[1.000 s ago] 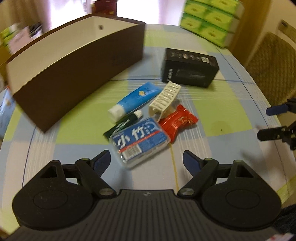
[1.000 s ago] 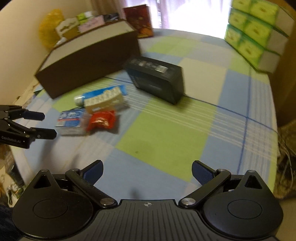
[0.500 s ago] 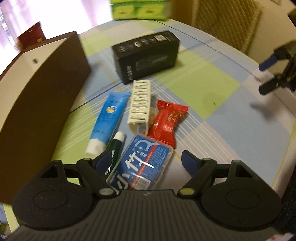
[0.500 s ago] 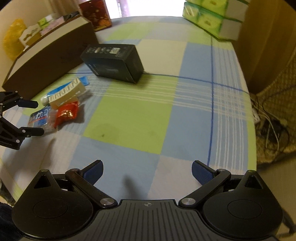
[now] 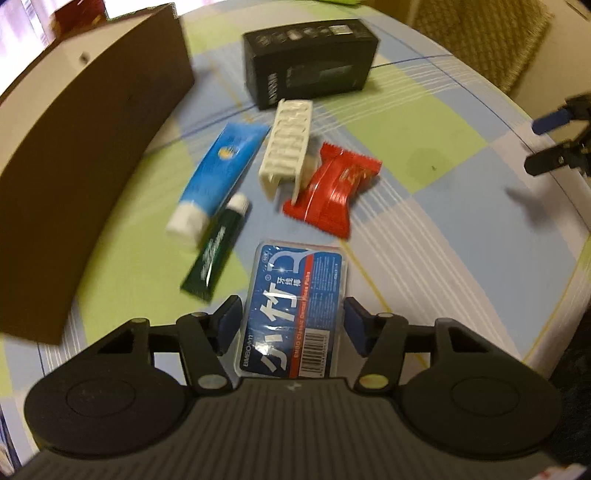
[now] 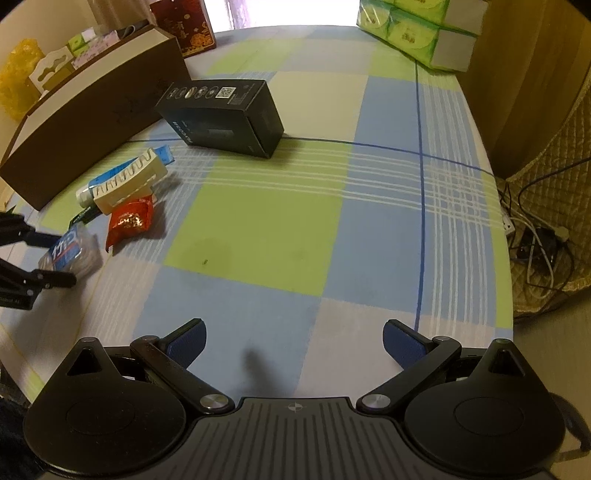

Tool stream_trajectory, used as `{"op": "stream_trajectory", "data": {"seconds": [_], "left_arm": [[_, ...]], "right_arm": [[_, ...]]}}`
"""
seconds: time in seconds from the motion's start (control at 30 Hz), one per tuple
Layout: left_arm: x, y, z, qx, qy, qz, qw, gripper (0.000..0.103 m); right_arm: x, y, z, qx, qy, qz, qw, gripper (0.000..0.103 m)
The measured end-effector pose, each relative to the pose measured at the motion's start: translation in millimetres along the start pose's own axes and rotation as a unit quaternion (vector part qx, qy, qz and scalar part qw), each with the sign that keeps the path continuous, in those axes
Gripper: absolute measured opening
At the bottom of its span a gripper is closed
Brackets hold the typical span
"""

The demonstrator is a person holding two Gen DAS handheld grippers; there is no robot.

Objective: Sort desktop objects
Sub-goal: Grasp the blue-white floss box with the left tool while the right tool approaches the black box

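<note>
Left gripper (image 5: 291,325): jaws partly open, one blue pad on each side of the floss box (image 5: 295,314); pads sit just beside its long edges, and firm contact cannot be confirmed. In the right wrist view its two fingers flank the same box from the left edge of frame.
Right gripper (image 6: 293,341): jaws wide open, nothing between them; it hangs over bare cloth at the near right of the table.
Floss box: clear case with blue and red label, lying flat at the near left of the table, its near end between the left pads.
Green tube (image 5: 216,251): just left of the floss box, white cap pointing far.
Blue tube (image 5: 218,173): far of the green tube, white cap near, touching or overlapping the green tube's cap end.
White clip (image 5: 288,142): right of the blue tube, its near end resting on the red packet (image 5: 334,188).
Red packet: far right of the floss box, apart from it.
Black box (image 5: 310,61): far of the clip, lying on its long side.
Brown bin (image 5: 74,147): long, open-topped, along the left side of the table.
Tablecloth (image 6: 280,221): checked green, blue and white.
Tissue packs (image 6: 417,29): stacked at the far right corner.
</note>
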State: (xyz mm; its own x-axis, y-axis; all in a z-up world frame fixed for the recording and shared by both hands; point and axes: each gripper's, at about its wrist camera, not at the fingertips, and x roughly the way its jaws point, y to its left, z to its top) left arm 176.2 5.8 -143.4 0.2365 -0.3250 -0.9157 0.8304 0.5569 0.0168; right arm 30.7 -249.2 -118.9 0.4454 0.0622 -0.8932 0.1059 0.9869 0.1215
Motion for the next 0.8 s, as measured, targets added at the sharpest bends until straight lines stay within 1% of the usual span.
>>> {"op": "stream_trajectory", "data": {"seconds": [0.1, 0.17, 0.23, 0.37, 0.57, 0.63, 0.7, 0.73, 0.8], "left_arm": [[1.8, 2.3, -2.0, -0.035, 0.004, 0.000, 0.9994, 0.055], [8.8, 2.0, -0.6, -0.044, 0.013, 0.005, 0.9989, 0.059], [12.6, -0.2, 1.8, -0.046, 0.010, 0.011, 0.9988, 0.060], [12.8, 2.7, 3.3, -0.073, 0.004, 0.019, 0.9971, 0.055], [3.0, 4.8, -13.5, -0.101, 0.008, 0.033, 0.9943, 0.055], [-1.0, 10.9, -20.8, -0.121, 0.010, 0.043, 0.9917, 0.055], [-4.7, 20.6, -28.8, -0.149, 0.010, 0.058, 0.9871, 0.055], [-6.2, 26.1, -32.1, -0.165, 0.010, 0.066, 0.9841, 0.055], [-9.8, 41.4, -39.7, -0.202, 0.012, 0.086, 0.9756, 0.055]], "right_arm": [[1.0, 2.5, 2.2, -0.007, -0.001, 0.005, 1.000, 0.099], [2.4, 5.4, 4.0, -0.012, 0.000, 0.007, 1.000, 0.099], [3.0, 8.4, 5.8, -0.019, -0.001, 0.011, 1.000, 0.099], [4.8, 12.7, 9.0, -0.029, -0.002, 0.018, 0.999, 0.099], [12.8, 25.0, 21.8, -0.062, -0.005, 0.034, 0.997, 0.099], [16.4, 33.1, 30.2, -0.087, -0.012, 0.039, 0.995, 0.099], [19.6, 40.9, 40.9, -0.122, -0.022, 0.039, 0.992, 0.099], [21.0, 44.8, 47.5, -0.141, -0.029, 0.039, 0.989, 0.099], [23.5, 50.0, 61.6, -0.173, -0.042, 0.042, 0.983, 0.099]]}}
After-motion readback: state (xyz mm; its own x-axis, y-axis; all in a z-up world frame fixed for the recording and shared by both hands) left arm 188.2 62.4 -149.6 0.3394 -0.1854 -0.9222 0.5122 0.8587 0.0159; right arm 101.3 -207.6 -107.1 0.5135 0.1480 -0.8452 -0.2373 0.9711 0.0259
